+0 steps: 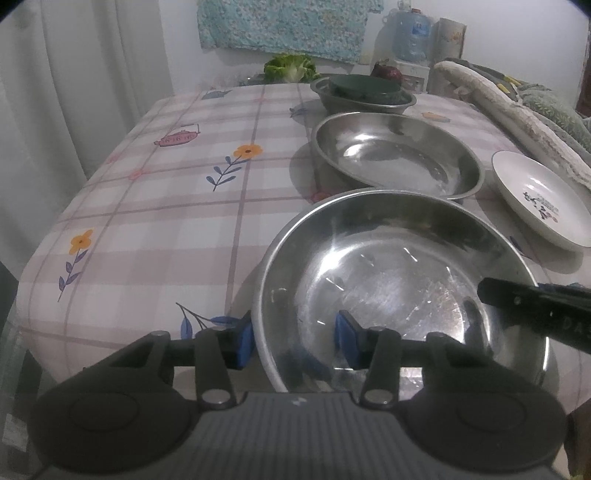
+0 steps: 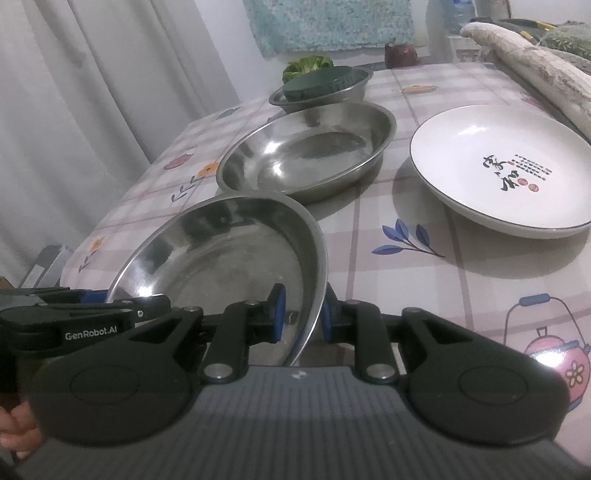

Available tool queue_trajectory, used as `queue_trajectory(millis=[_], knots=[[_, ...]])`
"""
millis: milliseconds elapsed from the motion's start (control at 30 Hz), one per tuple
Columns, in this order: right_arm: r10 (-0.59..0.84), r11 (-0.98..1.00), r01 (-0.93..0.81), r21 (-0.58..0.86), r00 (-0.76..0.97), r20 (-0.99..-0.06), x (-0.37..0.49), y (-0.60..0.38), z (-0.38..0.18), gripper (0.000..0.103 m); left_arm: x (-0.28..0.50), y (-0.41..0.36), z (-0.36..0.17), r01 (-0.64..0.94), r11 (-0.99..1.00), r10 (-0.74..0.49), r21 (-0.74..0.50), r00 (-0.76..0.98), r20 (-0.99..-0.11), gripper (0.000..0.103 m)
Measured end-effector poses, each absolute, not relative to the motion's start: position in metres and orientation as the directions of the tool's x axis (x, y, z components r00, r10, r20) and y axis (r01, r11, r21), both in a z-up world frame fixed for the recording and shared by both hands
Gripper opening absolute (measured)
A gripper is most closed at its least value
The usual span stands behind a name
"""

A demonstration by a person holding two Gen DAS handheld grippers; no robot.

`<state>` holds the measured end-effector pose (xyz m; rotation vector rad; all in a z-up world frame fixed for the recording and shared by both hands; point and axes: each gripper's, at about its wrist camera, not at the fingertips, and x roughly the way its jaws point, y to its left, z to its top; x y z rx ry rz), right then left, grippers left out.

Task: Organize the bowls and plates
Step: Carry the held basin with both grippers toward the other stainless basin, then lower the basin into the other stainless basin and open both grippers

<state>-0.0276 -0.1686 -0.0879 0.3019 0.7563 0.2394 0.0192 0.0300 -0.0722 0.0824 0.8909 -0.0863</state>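
A steel plate (image 1: 399,280) sits nearest me, also in the right wrist view (image 2: 229,254). My left gripper (image 1: 293,341) straddles its left rim with a wide gap between the blue pads. My right gripper (image 2: 301,315) is closed on its right rim. A second steel plate (image 1: 399,155) (image 2: 310,151) lies just behind it. A white ceramic plate with printed characters (image 1: 543,199) (image 2: 506,166) lies to the right. At the back, a small steel bowl (image 1: 364,101) (image 2: 325,92) holds a dark green dish (image 1: 364,86).
The checked floral tablecloth (image 1: 177,192) covers the table. A rolled towel and bedding (image 1: 517,107) lie along the right edge. Lettuce (image 1: 290,68), a dark jar (image 1: 386,72) and a water jug (image 1: 410,35) stand at the back. Curtains hang left.
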Motion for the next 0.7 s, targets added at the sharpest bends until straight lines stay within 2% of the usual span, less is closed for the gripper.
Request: queue_trajectory(millis=[700], knots=[[0.298, 0.939, -0.118, 0.324, 0.75, -0.591, -0.043, -0.166, -0.064, 0.019, 0.006, 0.031, -0.042, 0.116, 0.993, -0.058, 0.031, 0.691, -0.721, 0.045]])
